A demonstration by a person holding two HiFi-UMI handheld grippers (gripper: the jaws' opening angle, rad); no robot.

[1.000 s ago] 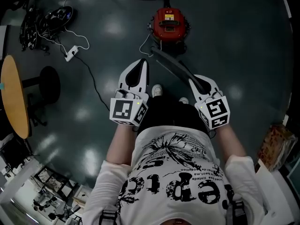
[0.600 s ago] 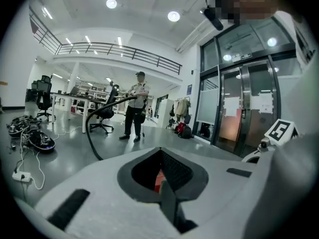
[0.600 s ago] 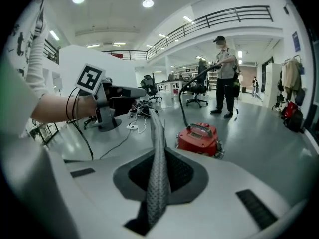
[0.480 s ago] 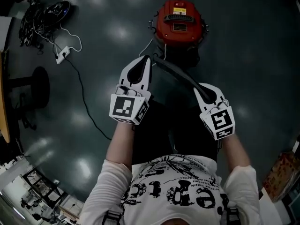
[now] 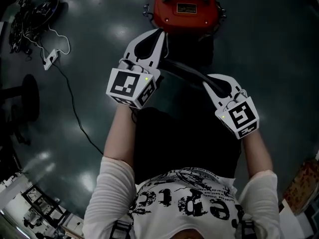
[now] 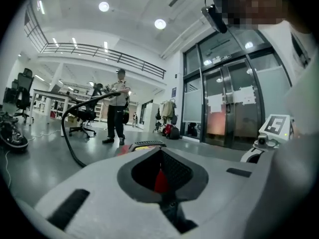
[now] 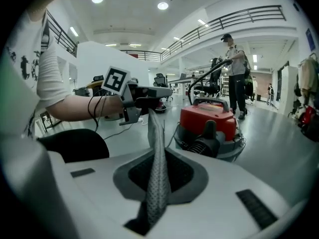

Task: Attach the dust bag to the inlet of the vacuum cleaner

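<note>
The red vacuum cleaner (image 5: 183,6) stands on the dark floor just ahead of both grippers, its black hose (image 6: 67,133) curving away behind it. A dark grey mesh dust bag (image 5: 184,72) is stretched as a taut strip between the two grippers. My left gripper (image 5: 160,32) is shut on one end, right beside the vacuum's near edge. My right gripper (image 5: 205,83) is shut on the other end, lower and to the right. In the right gripper view the bag (image 7: 158,163) runs from my jaws up to the left gripper (image 7: 144,102), with the vacuum (image 7: 209,121) behind it.
A white power strip with its cable (image 5: 50,59) lies on the floor at the left, near a black stool (image 5: 20,98) and a heap of cables. A person (image 7: 235,73) stands beyond the vacuum. Office chairs and desks are farther back.
Both grippers have carried the stretched bag forward, and the vacuum now lies much closer, at the top of the head view. The left gripper has reached its near edge.
</note>
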